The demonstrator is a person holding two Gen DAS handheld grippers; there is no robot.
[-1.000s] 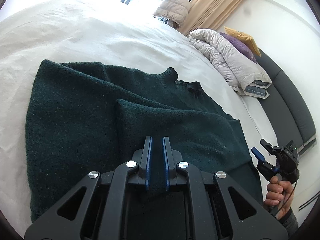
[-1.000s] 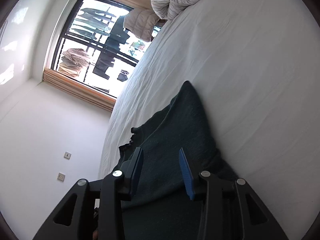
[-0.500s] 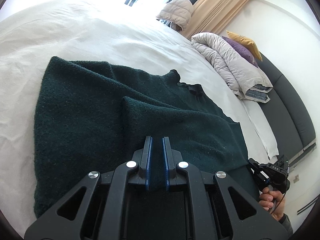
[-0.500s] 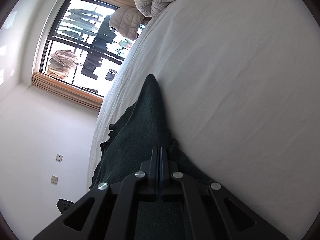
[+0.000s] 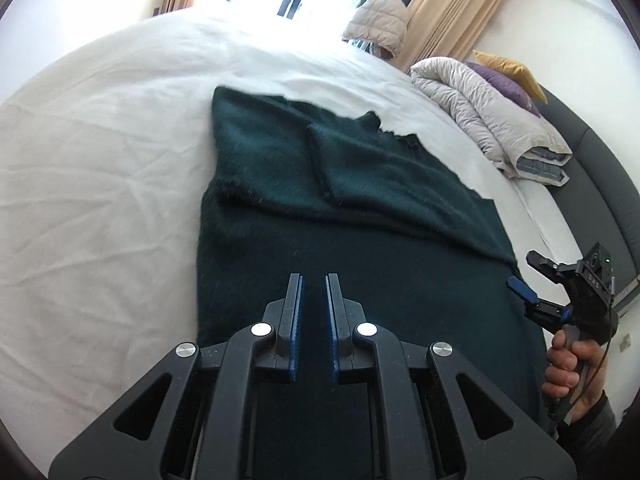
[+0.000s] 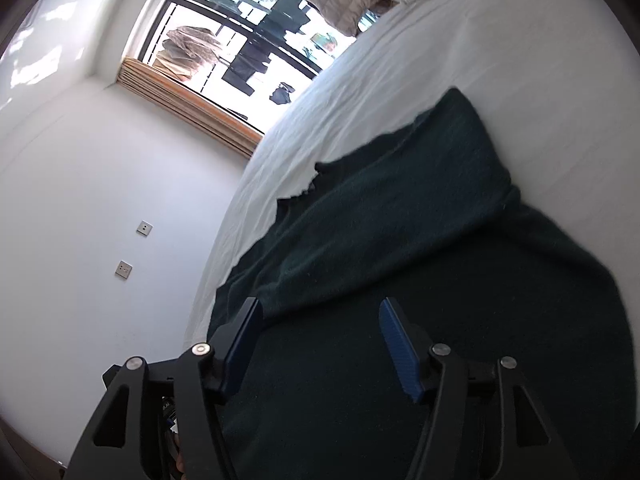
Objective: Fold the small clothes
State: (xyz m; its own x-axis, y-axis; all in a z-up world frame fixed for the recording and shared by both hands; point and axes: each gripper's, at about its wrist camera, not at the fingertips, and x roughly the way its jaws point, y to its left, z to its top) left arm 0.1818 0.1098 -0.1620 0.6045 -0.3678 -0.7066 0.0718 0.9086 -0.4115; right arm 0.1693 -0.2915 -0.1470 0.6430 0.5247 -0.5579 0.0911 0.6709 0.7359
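Note:
A dark green knitted sweater (image 5: 360, 184) lies flat on the white bed sheet (image 5: 100, 180), with one sleeve folded across its chest. My left gripper (image 5: 314, 280) sits low over the near hem, its jaws almost together and shut on the dark fabric. My right gripper (image 5: 524, 270), held by a hand, is at the sweater's right edge. In the right wrist view its jaws are opening wide over the sweater (image 6: 400, 220), and the right gripper (image 6: 318, 304) has fabric beneath it but nothing pressed between the pads.
A rolled pale duvet (image 5: 480, 108) with purple and yellow pillows (image 5: 508, 76) lies at the bed's head, against a dark headboard (image 5: 592, 184). A puffer jacket (image 5: 380, 16) hangs by the bright window. A white wall with sockets (image 6: 132, 248) runs along the bed's side.
The left gripper drew back with the hem, and the sweater now lies farther off and stretched longer. The right gripper shut on the sweater's edge, then opened and let it go.

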